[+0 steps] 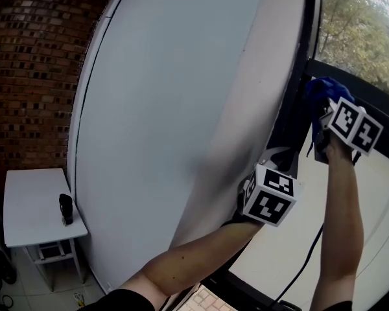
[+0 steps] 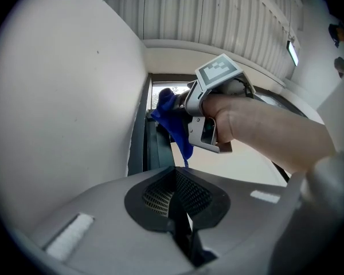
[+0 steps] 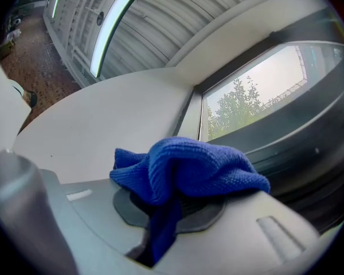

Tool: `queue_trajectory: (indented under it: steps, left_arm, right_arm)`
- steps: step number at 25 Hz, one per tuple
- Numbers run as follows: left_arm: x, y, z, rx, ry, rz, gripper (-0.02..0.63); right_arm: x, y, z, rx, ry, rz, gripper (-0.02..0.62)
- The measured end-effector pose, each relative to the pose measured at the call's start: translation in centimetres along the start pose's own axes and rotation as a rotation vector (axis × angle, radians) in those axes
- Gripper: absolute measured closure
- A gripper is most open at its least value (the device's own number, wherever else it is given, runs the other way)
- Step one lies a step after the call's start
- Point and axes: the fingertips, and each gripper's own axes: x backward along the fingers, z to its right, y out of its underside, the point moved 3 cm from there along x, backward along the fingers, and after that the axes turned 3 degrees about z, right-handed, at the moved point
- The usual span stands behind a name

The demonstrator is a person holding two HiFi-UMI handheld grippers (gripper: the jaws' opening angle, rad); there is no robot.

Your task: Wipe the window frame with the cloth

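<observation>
Right gripper (image 3: 160, 225) has its jaws clamped on the blue cloth (image 3: 189, 168); one fold is pinched down between them, and the rest bunches up over the jaw tips in a loose heap; the person's right arm is raised, and that gripper is the higher of the two. Left gripper (image 2: 180, 213) sits lower, with its jaws pressed together and nothing between them; it points up towards the other gripper. A dark cable (image 1: 310, 254) hangs down beside the right forearm.

Just past the grippers runs the window frame (image 1: 309, 37), a dark upright band with a second dark bar branching off to the right; the cloth is held up where the two bars meet, right at the upright's edge, with a corner dangling beside it; whether it actually presses on the frame I can't tell from where I stand. The left gripper is close to the lower stretch of the same upright.

Left of the frame spreads a broad white wall (image 1: 175, 102), plain and bare. Down by its foot stands a small white table (image 1: 26, 199) with a small dark object (image 1: 65, 209) upright on it near the wall-side edge. Behind the table rises a brick wall (image 1: 32, 76); out through the glass, beyond the frame, green trees (image 1: 360, 31) show against a pale sky.
</observation>
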Motion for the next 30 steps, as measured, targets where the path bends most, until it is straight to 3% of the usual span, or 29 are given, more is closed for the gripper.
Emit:
queue_trajectory:
  steps: [8,21,30]
  left_arm:
    - [-0.7,-2.5,0.5,-0.049,0.003,0.022,0.614]
    - [-3.4,-4.7,2.8,-0.071,0.03,0.015,0.614]
    - [-4.6,-5.7,6.7,-0.03,0.076,0.017,0.614]
  right_arm:
    - [0.7,-0.6,0.4,0.029,0.003,-0.013,0.546]
    - [4.6,-3.0,4.9,0.098,0.063,-0.011,0.546]
    - [7.9,-4.1,7.8,0.116,0.079,-0.02,0.546]
